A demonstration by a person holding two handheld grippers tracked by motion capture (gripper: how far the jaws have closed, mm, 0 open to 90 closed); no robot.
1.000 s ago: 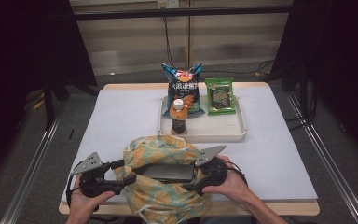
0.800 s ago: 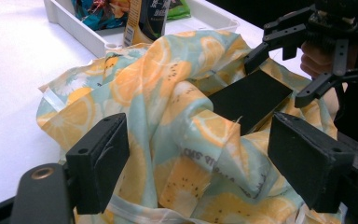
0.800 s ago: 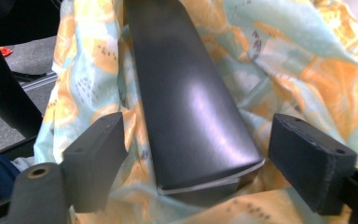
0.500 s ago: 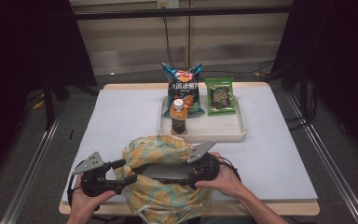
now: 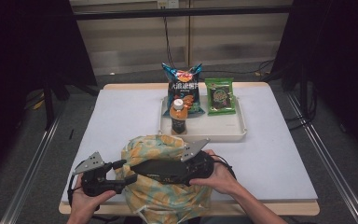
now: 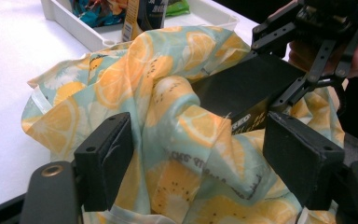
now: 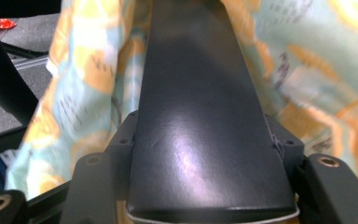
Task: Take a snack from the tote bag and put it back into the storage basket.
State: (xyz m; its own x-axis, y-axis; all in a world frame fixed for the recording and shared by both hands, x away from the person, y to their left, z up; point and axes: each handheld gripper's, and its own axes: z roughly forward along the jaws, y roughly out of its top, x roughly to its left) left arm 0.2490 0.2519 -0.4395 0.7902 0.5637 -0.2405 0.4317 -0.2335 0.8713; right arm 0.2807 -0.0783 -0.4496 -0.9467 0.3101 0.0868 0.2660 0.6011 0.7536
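Note:
A fabric bag (image 5: 168,200) printed with orange slices lies at the table's near edge, its mouth gathered up. My left gripper (image 5: 127,171) is at the bag's left side. In the left gripper view its jaws (image 6: 196,140) have a bunched fold of the bag (image 6: 168,154) pinched between them and have just closed slightly. A long black box (image 5: 161,169) lies across the bag's opening, partly inside the cloth. My right gripper (image 5: 184,169) has just been closing, and its pads now press on the sides of the box (image 7: 200,130).
A white tray (image 5: 205,134) stands on the white table (image 5: 116,116) beyond the bag. It holds a brown bottle (image 5: 179,116), a blue crisp bag (image 5: 182,86) and a green packet (image 5: 220,95). Dark floor and rails surround the table.
My right gripper has moved left along the black box toward the bag, and its jaws have narrowed onto the box. The left gripper and the bag have stayed put.

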